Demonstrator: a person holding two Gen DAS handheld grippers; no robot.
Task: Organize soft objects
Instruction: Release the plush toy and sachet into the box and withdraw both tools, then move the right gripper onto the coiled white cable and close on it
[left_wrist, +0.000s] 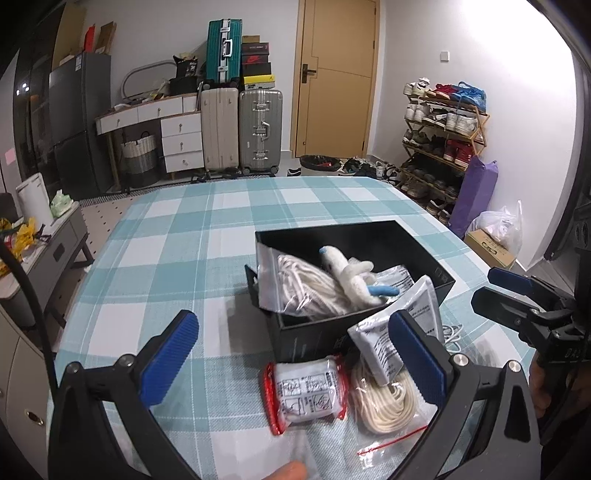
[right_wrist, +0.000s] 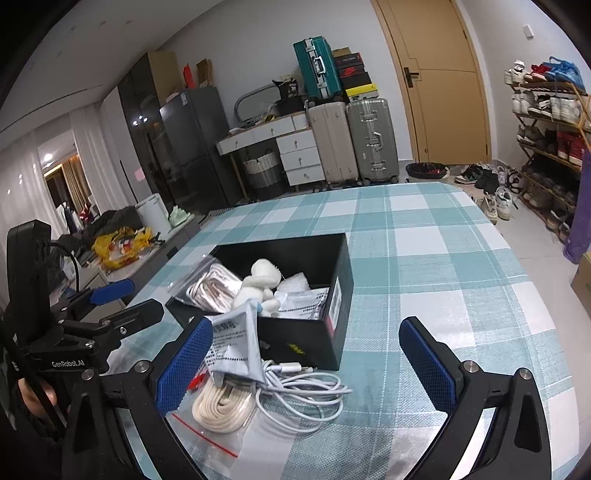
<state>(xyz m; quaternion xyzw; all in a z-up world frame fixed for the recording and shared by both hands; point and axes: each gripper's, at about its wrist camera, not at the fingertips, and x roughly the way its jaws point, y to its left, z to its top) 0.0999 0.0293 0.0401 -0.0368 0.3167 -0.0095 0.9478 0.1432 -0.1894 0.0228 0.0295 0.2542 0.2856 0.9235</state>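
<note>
Both wrist cameras look forward and slightly down, close over the teal-checked cloth-covered counter, sharing the open black cardboard box and the far tan wooden door.

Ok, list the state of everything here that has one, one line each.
left gripper: open, holding nothing
right gripper: open, holding nothing
black box: lidless, partly filled
plush toy: lying inside the box
grey pouch: leaning against the box front
white cable: loosely coiled on the cloth
bagged cream rope: coiled, on the cloth
door: closed

Even indoor light; blown-out glare on the right wall; fisheye bending, dark corners
</note>
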